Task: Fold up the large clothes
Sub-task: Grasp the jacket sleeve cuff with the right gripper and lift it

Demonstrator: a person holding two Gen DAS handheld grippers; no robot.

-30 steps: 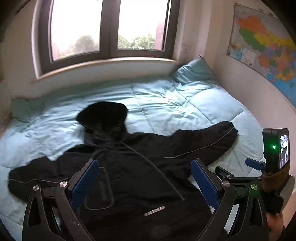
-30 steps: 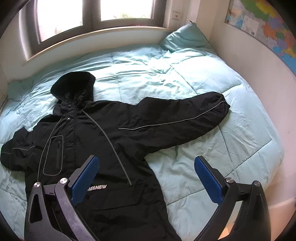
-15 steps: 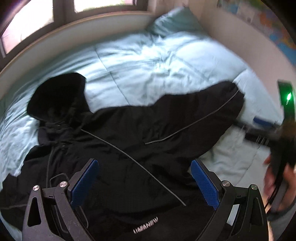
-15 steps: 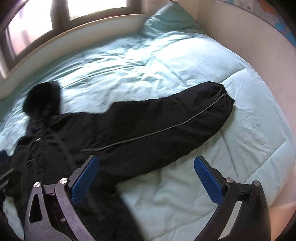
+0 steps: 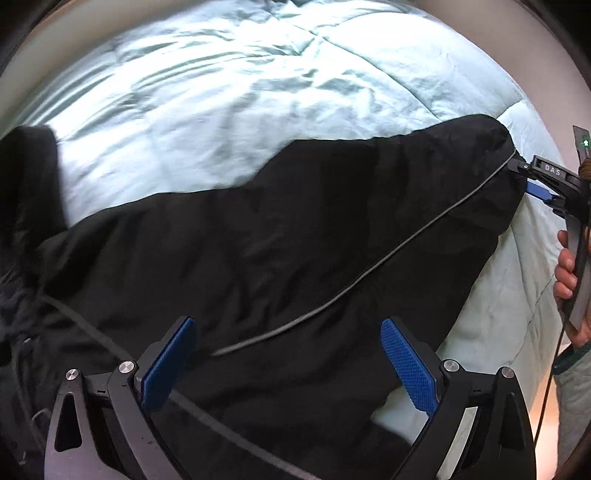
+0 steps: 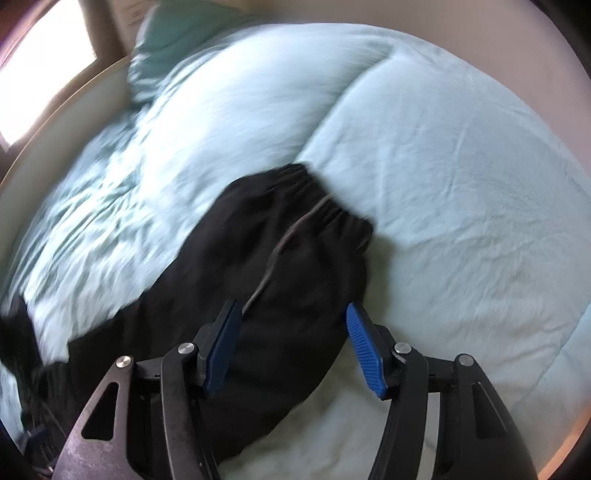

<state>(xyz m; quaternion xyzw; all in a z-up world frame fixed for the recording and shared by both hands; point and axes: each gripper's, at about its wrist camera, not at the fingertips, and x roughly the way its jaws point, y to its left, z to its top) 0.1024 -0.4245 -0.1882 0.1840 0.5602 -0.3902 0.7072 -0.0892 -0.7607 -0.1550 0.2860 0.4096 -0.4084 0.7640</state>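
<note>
A black jacket (image 5: 258, 251) with thin grey piping lies spread on a light blue duvet (image 5: 221, 92). Its right sleeve (image 5: 424, 192) stretches toward the bed's right side. My left gripper (image 5: 288, 354) is open, low over the upper part of that sleeve. My right gripper (image 6: 293, 328) is partly closed but still apart, its blue pads straddling the sleeve (image 6: 288, 251) a little short of the cuff (image 6: 317, 199). In the left wrist view the right gripper (image 5: 543, 184) shows at the cuff end, held by a hand (image 5: 569, 269). The hood (image 5: 26, 177) lies at the left.
The duvet (image 6: 443, 166) covers the whole bed. A teal pillow (image 6: 166, 48) lies at the head by the window sill. A pale wall (image 6: 480, 22) runs along the bed's far right side. The bed's near right edge (image 5: 535, 369) drops to the floor.
Both grippers have dropped and moved right toward the right sleeve. The right gripper has swung over the cuff end and narrowed its jaws. The jacket has not moved.
</note>
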